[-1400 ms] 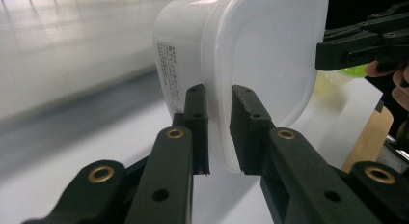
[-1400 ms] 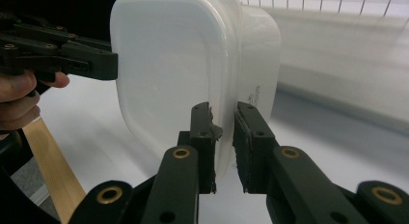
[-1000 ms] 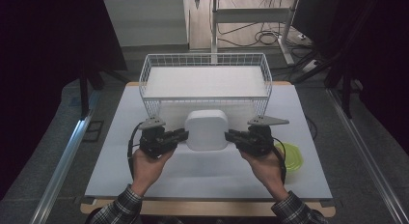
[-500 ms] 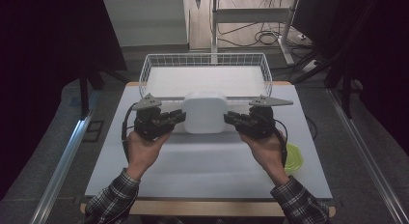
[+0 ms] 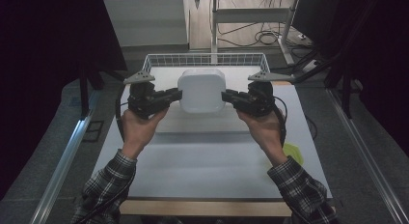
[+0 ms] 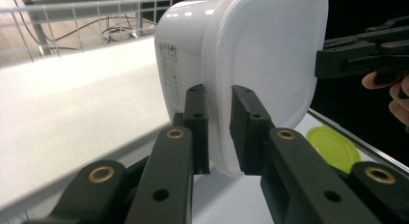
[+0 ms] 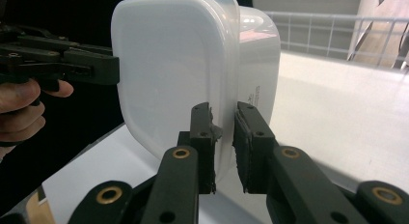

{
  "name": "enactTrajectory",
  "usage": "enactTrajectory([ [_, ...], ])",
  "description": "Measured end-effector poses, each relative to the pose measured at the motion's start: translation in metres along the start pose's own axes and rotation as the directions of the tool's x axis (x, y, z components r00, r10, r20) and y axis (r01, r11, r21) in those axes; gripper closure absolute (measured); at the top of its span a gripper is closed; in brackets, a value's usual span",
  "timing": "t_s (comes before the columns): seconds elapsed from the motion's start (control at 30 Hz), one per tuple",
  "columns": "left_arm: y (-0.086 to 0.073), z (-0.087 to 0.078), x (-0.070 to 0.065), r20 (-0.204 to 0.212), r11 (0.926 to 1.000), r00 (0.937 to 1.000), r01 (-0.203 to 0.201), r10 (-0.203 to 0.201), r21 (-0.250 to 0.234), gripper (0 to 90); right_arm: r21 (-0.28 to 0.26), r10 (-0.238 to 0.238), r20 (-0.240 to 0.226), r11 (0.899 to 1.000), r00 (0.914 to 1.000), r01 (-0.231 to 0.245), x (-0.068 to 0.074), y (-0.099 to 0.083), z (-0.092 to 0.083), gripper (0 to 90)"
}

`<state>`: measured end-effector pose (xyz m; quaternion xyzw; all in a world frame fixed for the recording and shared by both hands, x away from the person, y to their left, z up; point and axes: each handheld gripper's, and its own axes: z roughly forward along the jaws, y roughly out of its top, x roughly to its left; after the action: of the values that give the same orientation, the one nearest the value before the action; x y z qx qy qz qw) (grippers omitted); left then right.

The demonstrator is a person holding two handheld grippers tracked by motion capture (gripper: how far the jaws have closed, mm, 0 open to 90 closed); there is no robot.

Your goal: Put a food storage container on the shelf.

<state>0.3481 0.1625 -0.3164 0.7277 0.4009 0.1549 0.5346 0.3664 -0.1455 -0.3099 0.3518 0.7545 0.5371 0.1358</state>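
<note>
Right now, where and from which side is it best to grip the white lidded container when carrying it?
Grip the white container at the protruding lid rim, one gripper on each opposite side, coming in level. The rim is a thin lip that fits between the jaws, while the body is too wide. The left gripper and right gripper pinch it this way.

The high view looks forward and down from above the person's side, taking in the whole tabletop (image 5: pixel 202 161), the wire basket (image 5: pixel 205 60) at its far edge and the floor beyond. The left gripper view rides on the left tongs (image 6: pixel 219 132) and looks along their jaws, very near the white container (image 6: pixel 251 55). The right gripper view does likewise from the right tongs (image 7: pixel 224 147), facing the opposite way. Both gripper views share the container and each shows the other tongs past it; all three views share the container, basket and tabletop.
</note>
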Motion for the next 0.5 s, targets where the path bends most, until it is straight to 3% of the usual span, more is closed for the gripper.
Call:
enactTrajectory([
  [0.27, 0.019, 0.016, 0.015, -0.001, 0.9997, 0.9998, 0.02, -0.02, 0.011, 78.0, -0.006, 0.024, 0.019, 1.0, 0.9995, -0.024, -0.013, 0.018, 0.01, 78.5],
  [0.5, 0.025, 0.024, 0.02, -0.01, 0.9994, 0.9995, 0.031, -0.031, 0.016, 77.7, -0.004, 0.051, 0.016, 0.999, 0.9986, -0.051, -0.025, 0.022, 0.018, 78.3],
])
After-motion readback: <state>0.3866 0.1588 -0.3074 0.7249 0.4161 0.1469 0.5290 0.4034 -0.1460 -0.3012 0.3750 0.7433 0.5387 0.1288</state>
